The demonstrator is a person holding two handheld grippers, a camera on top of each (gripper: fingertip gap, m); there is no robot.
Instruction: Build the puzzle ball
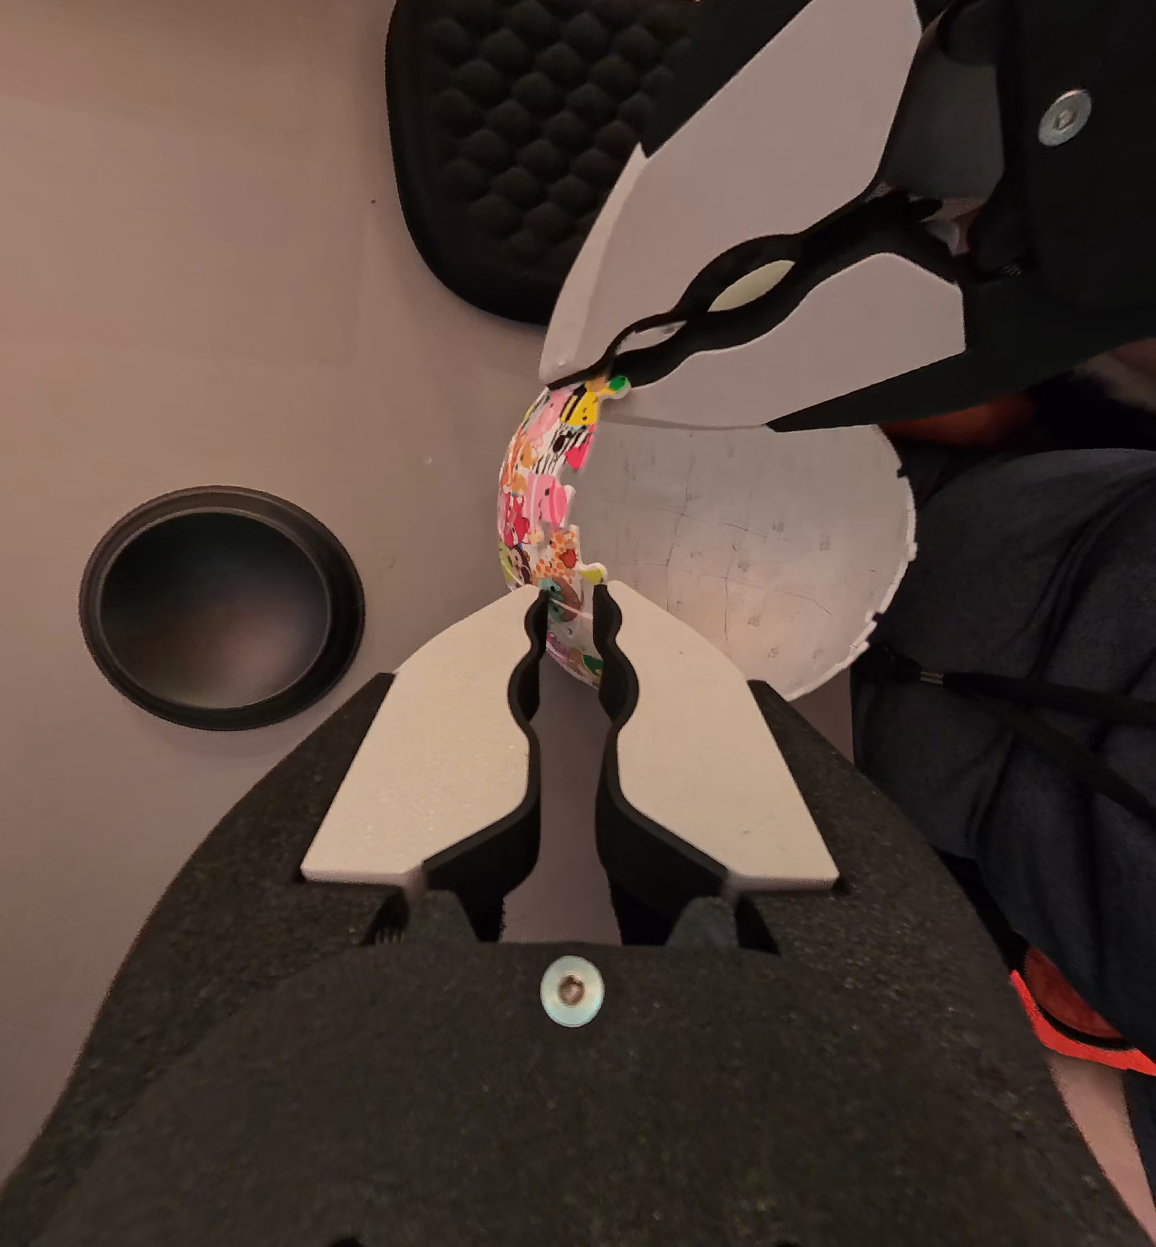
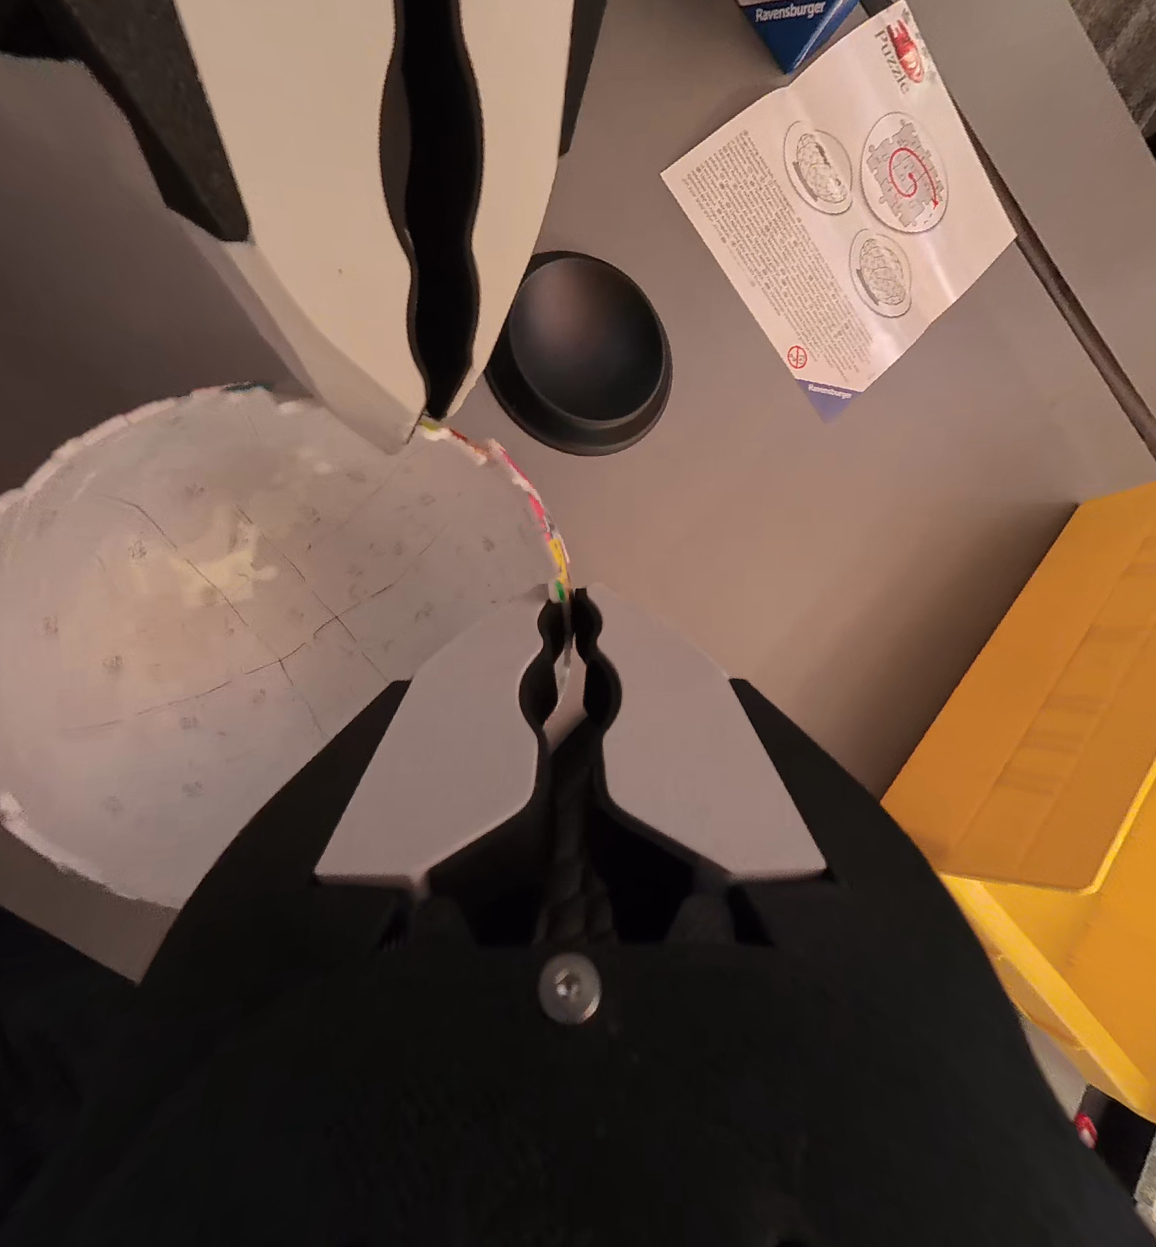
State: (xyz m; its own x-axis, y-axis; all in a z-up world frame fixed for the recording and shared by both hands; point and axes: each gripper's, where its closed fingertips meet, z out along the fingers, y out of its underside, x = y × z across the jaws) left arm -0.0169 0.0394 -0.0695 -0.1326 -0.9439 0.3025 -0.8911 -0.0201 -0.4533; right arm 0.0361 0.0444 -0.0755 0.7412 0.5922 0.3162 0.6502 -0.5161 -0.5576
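Your left gripper (image 1: 567, 594) and right gripper (image 2: 572, 597) both have fingers clamped on the half-built puzzle ball's (image 1: 730, 540) rim above the desk (image 1: 191, 270).

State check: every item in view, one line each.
puzzle ball shell: part built, open, rim gripped by both grippers
left gripper: shut on shell rim
right gripper: shut on shell rim
black stand: empty, on table
leaflet: unfolded, flat
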